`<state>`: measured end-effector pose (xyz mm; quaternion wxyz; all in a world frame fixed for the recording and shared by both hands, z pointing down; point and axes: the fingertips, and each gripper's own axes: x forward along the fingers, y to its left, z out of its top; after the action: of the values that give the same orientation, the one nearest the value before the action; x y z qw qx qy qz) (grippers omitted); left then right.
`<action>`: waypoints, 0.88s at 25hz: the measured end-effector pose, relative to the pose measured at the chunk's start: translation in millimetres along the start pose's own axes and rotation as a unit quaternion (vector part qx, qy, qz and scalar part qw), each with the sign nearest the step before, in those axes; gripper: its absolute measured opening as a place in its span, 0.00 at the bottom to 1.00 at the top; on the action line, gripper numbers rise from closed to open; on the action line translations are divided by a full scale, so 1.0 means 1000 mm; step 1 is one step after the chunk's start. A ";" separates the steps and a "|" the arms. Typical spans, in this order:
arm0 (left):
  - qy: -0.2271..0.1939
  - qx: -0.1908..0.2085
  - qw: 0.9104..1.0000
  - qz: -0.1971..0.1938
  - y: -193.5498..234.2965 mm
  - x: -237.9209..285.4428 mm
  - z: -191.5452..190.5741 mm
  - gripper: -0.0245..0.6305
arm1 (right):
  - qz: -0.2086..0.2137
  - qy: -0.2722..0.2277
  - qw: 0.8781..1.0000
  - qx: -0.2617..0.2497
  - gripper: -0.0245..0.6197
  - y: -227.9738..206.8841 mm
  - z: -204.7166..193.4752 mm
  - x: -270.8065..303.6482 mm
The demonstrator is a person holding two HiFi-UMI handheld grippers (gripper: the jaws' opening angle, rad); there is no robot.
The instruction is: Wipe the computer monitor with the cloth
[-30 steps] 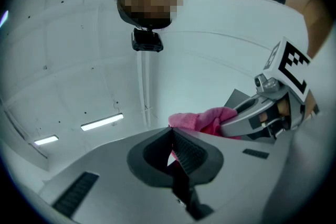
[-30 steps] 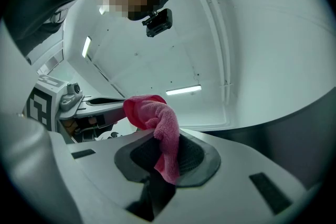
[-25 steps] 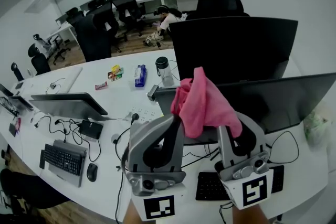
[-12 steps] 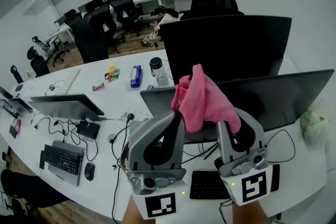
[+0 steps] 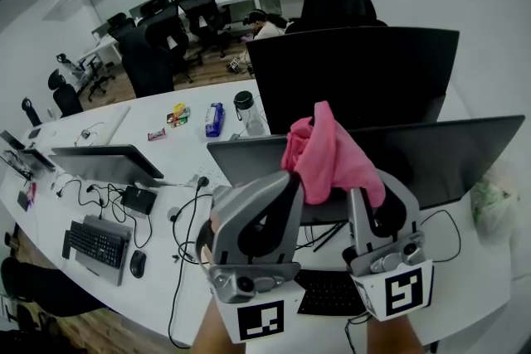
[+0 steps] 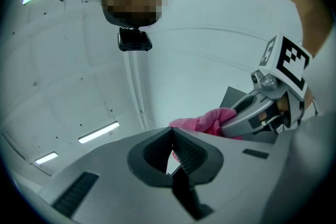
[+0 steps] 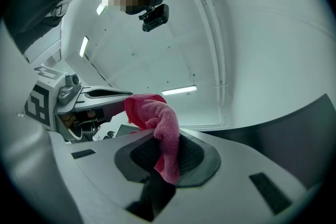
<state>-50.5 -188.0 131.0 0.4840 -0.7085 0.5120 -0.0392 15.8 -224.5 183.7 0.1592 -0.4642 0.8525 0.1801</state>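
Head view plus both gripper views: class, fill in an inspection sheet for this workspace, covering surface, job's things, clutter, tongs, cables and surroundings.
Surface: white desk, crowded.
Job's things: pink cloth held up in front of the dark monitor; contact with it cannot be told.
Clutter: bottle, blue packet, keyboard, mouse.
Tongs: right tongs shut on the cloth; left tongs shut, nothing between them.
Cables: black cables trail loose over the desk.
Surroundings: open office, black chairs, a person by the far desks.
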 end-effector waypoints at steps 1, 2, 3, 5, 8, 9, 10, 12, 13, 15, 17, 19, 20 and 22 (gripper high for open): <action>0.001 0.003 1.000 0.000 -0.002 0.002 0.001 0.05 | 0.003 0.003 1.000 -0.002 0.14 -0.002 -0.002 -0.002; 0.004 0.007 1.000 0.001 -0.005 0.003 0.002 0.05 | 0.005 0.006 1.000 -0.004 0.14 -0.005 -0.004 -0.004; 0.007 0.011 1.000 0.002 -0.008 0.005 0.003 0.05 | 0.007 0.009 1.000 -0.006 0.14 -0.007 -0.006 -0.007; 0.013 0.019 1.000 0.004 -0.013 0.008 0.005 0.05 | 0.007 0.008 1.000 -0.008 0.14 -0.013 -0.005 -0.011; 0.017 0.024 1.000 0.005 -0.020 0.014 0.013 0.05 | 0.000 0.001 1.000 -0.003 0.14 -0.024 0.002 -0.015; 0.017 0.027 0.999 0.005 -0.023 0.015 0.015 0.05 | 0.003 0.003 1.000 -0.006 0.14 -0.028 0.001 -0.017; 0.018 0.029 0.999 0.004 -0.025 0.017 0.017 0.05 | 0.005 0.005 1.000 -0.009 0.14 -0.031 0.000 -0.019; 0.020 0.033 0.999 0.002 -0.031 0.021 0.020 0.05 | 0.004 0.005 1.000 -0.008 0.14 -0.037 0.000 -0.023; 0.020 0.034 0.999 0.002 -0.034 0.022 0.022 0.05 | 0.002 0.004 1.000 -0.007 0.14 -0.041 0.001 -0.025; 0.020 0.035 0.999 -0.002 -0.040 0.026 0.027 0.05 | 0.000 0.000 1.000 -0.005 0.14 -0.048 0.003 -0.029; 0.018 0.034 0.999 -0.007 -0.048 0.032 0.034 0.05 | -0.005 -0.002 1.000 0.000 0.14 -0.059 0.007 -0.033; 0.016 0.034 0.999 -0.010 -0.057 0.038 0.040 0.05 | -0.006 0.002 1.000 -0.002 0.14 -0.069 0.007 -0.039; 0.015 0.035 0.999 -0.010 -0.060 0.041 0.043 0.05 | -0.003 0.005 1.000 -0.006 0.14 -0.072 0.005 -0.042; 0.015 0.037 0.999 -0.010 -0.067 0.044 0.047 0.05 | 0.000 0.006 1.000 -0.011 0.14 -0.079 0.003 -0.047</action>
<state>42.2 -191.3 135.6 0.5015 -0.6944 0.5108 -0.0733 107.1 -228.6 188.9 0.1489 -0.4668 0.8516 0.1864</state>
